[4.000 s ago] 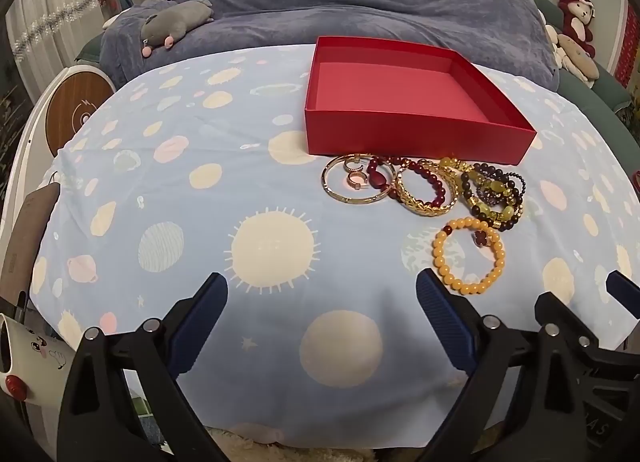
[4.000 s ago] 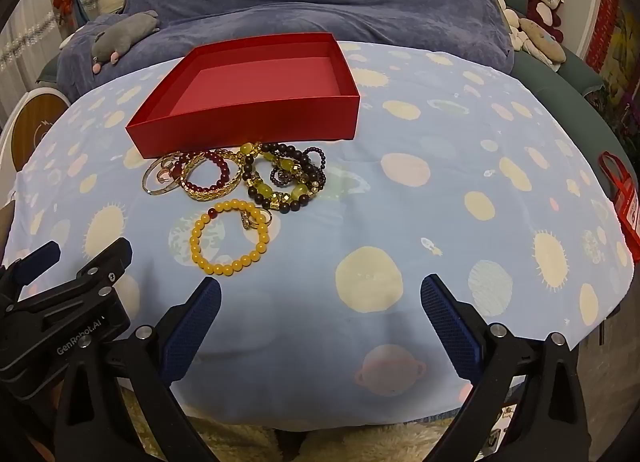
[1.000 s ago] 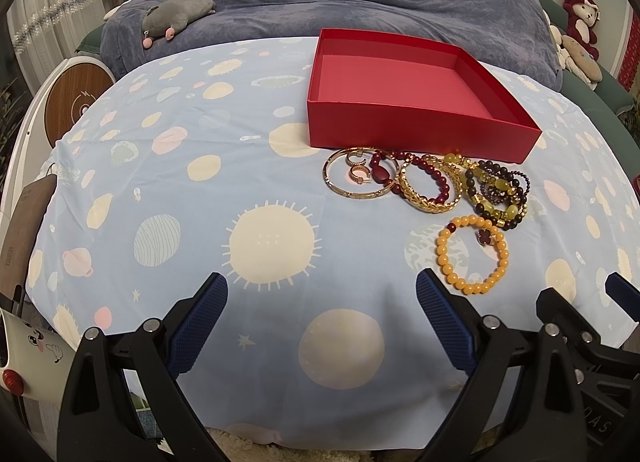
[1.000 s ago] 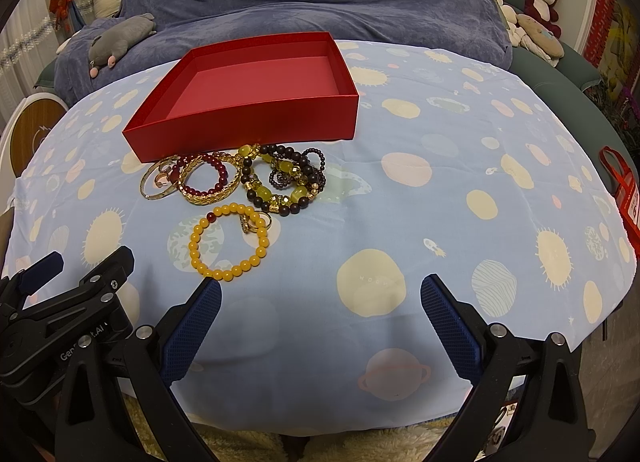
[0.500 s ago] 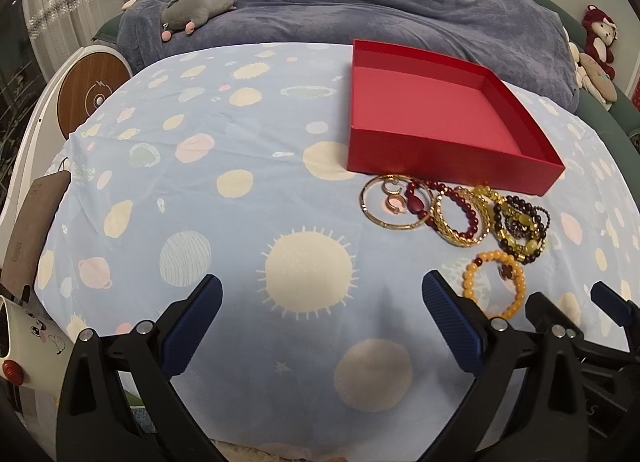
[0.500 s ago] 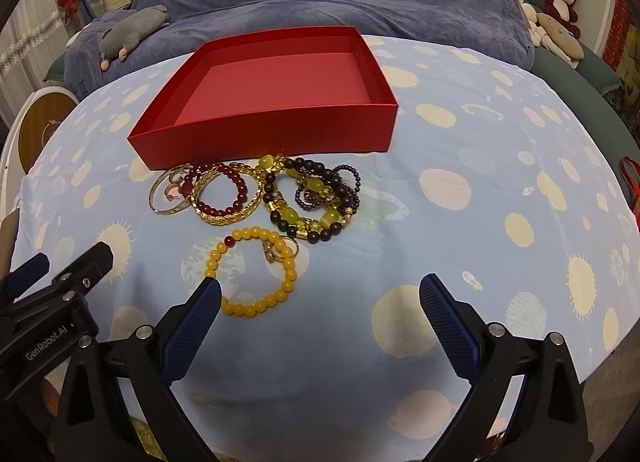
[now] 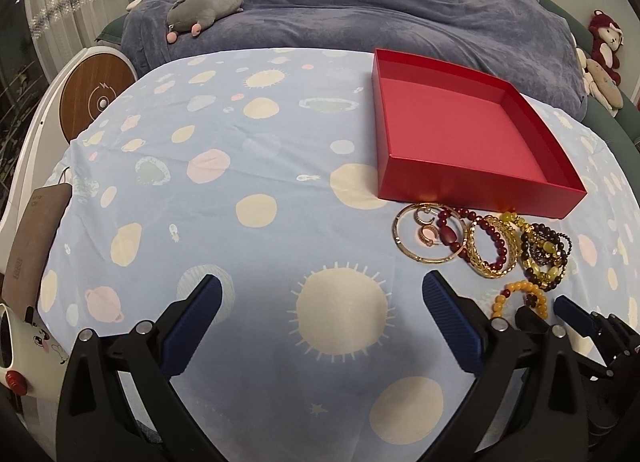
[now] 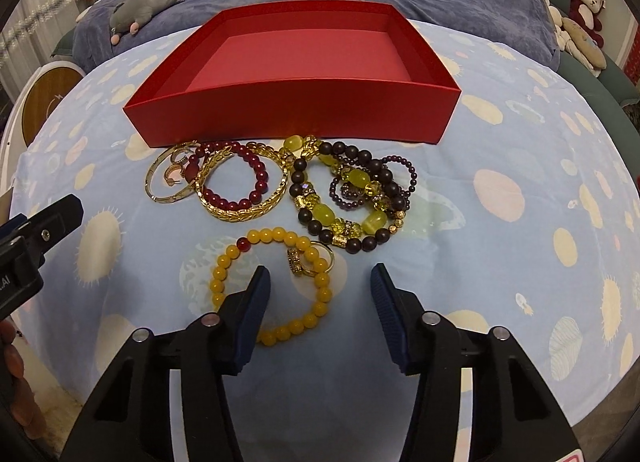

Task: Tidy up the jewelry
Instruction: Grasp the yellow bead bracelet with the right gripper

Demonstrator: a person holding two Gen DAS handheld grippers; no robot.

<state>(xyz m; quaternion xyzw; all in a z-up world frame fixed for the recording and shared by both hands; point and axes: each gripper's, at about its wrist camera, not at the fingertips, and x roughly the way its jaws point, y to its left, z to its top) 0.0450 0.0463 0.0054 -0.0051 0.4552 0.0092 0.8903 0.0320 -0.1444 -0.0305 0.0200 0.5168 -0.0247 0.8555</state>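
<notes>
Jewelry [image 8: 280, 190] beside red box [image 8: 296, 118]

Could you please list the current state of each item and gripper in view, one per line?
red box: open, empty, flat on the cloth.
yellow bead bracelet: lying flat, partly between the right gripper's fingers, not gripped.
gold ring: resting on that bracelet.
bracelet pile: heaped in front of the box.
right gripper: jaws closing, pads not yet pressing.
left gripper: open, nothing between its fingers.
</notes>
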